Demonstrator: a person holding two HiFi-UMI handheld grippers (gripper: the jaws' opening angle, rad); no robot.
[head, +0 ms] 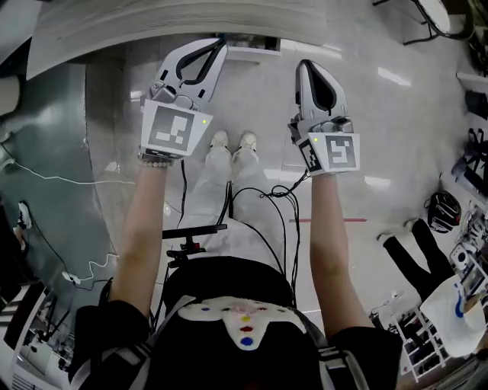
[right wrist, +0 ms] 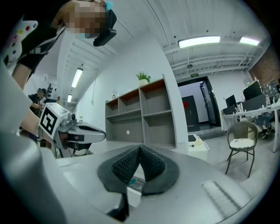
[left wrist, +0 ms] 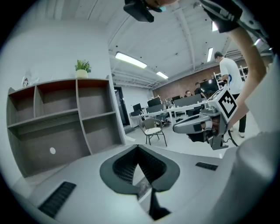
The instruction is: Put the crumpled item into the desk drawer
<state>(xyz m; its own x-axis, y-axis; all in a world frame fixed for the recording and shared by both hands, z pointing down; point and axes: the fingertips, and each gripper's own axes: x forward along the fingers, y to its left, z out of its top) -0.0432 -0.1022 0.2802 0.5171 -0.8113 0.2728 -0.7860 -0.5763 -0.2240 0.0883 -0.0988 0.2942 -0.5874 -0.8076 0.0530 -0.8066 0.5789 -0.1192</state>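
Note:
No crumpled item and no drawer show in any view. In the head view, my left gripper (head: 218, 44) and my right gripper (head: 303, 65) are held out side by side at arm's length above the floor. Both are shut with nothing between the jaws. In the left gripper view the ribbed pads of the left gripper (left wrist: 138, 149) meet tip to tip, and the right gripper (left wrist: 197, 124) hangs to its right. In the right gripper view the right gripper (right wrist: 140, 148) is closed the same way, with the left gripper (right wrist: 81, 130) off to its left.
A pale desk edge (head: 152, 23) curves across the top of the head view. My shoes (head: 232, 143) stand on the glossy floor, with cables (head: 267, 199) trailing below. An open grey shelf unit (left wrist: 65, 118) stands ahead, with a chair (left wrist: 153, 129) and office desks (left wrist: 183, 105) beyond.

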